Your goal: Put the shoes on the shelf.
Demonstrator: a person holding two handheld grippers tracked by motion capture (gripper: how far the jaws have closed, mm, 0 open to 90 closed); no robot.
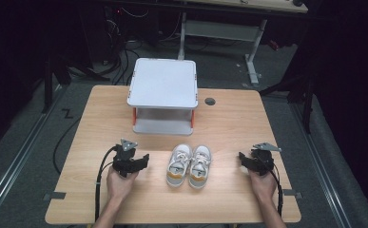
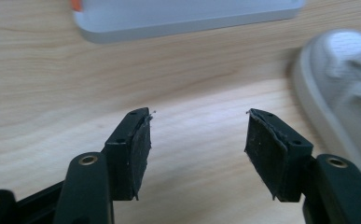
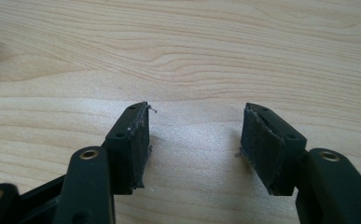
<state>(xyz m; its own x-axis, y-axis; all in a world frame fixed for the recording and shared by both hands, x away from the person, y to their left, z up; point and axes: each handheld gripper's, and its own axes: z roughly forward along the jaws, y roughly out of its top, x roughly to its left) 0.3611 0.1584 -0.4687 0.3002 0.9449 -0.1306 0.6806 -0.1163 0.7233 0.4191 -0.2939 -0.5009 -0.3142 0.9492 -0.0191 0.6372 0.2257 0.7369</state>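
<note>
A pair of small white shoes with tan heels stands side by side at the middle of the wooden table: the left shoe and the right shoe. To their left, a hand holds my left gripper, open, its jaws toward the shoes. In the left gripper view the jaws of the left gripper stand wide apart over bare wood, with a shoe at the right edge. My right gripper rests right of the shoes, open. In its own view the right gripper has nothing between the jaws.
A white two-tier stand with orange posts sits at the back middle of the table; its base crosses the top of the left gripper view. A round cable hole lies right of it. Table edges lie close behind both hands.
</note>
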